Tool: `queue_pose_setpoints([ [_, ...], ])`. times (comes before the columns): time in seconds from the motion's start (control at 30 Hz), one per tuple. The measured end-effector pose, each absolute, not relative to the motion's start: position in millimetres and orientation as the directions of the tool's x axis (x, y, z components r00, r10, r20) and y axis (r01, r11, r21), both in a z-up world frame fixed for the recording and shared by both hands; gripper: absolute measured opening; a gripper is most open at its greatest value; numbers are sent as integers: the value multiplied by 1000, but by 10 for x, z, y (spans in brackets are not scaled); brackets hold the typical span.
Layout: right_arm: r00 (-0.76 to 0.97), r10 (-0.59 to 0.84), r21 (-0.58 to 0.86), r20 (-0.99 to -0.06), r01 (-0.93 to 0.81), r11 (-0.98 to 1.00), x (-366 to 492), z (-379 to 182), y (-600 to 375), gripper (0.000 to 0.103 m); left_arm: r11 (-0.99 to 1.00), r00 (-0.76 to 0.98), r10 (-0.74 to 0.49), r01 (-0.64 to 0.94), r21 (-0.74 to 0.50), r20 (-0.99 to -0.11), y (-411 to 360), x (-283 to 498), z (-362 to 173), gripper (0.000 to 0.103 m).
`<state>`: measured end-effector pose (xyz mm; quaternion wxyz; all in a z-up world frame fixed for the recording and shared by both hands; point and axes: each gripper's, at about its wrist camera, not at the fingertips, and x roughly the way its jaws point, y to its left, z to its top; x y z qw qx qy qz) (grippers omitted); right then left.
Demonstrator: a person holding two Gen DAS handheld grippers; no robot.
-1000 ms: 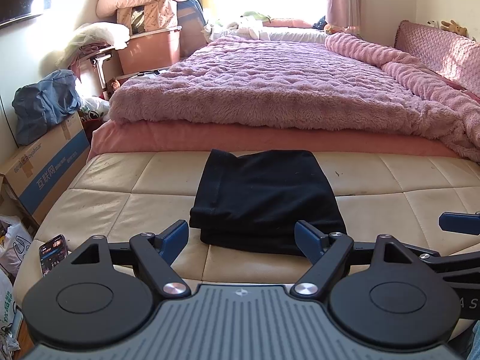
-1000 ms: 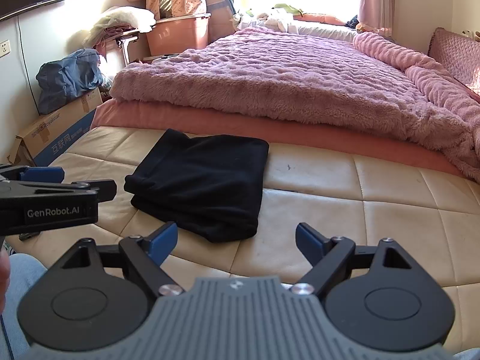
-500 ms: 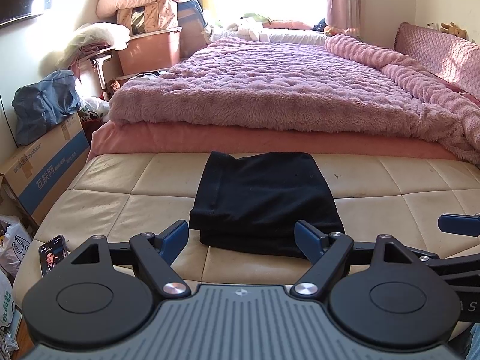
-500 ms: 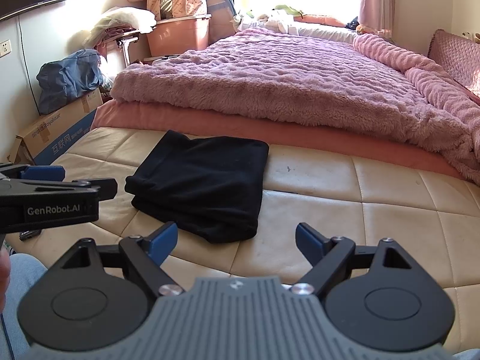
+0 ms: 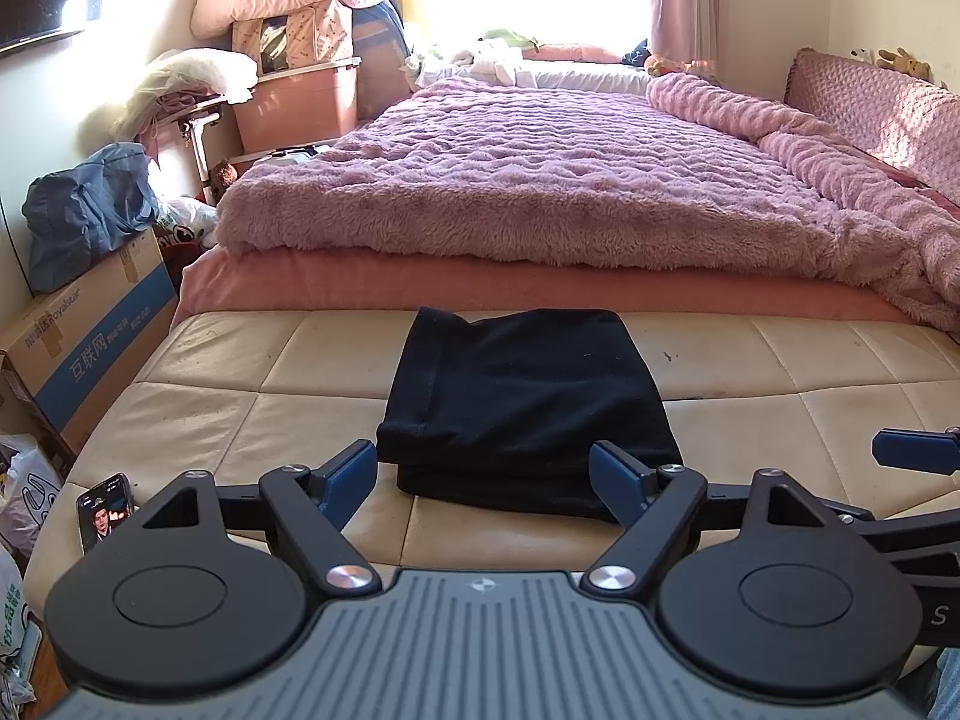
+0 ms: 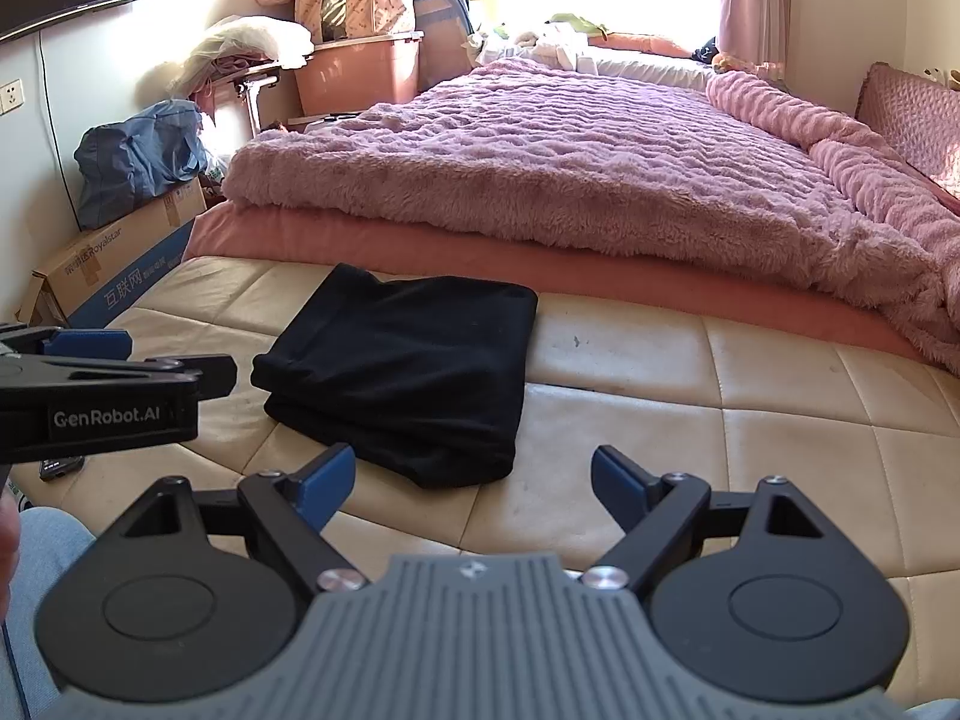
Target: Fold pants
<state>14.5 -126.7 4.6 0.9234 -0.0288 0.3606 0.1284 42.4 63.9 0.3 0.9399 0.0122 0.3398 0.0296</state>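
Observation:
Black pants (image 5: pixel 522 396) lie folded into a compact rectangle on the cream quilted bench (image 5: pixel 228 420); in the right wrist view the pants (image 6: pixel 408 360) sit left of centre. My left gripper (image 5: pixel 485 477) hovers just short of their near edge, open, nothing between its blue fingertips. My right gripper (image 6: pixel 471 480) is open too, held back from the pants' near right corner, with bare bench cushion (image 6: pixel 690 438) ahead of it. The left gripper's body (image 6: pixel 108 396) shows at the left of the right wrist view.
A bed with a fluffy pink blanket (image 5: pixel 540 180) borders the bench at the back. A phone (image 5: pixel 103 510) lies on the bench's near left corner. A cardboard box (image 5: pixel 90 348), a blue bag (image 5: pixel 84 210) and stacked bins stand on the left. A person's jeans-clad knee (image 6: pixel 42 552) is at lower left.
Almost nothing differs: both grippers stay open and hover in place, and the folded pants have not moved.

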Motion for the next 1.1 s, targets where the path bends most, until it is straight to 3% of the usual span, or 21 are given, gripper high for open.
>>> queue_pose_setpoints([
  [1.1, 702, 220, 56, -678, -249, 967, 150, 64, -1290, 82, 997, 775, 78, -42, 72, -628, 634, 402, 42, 94],
])
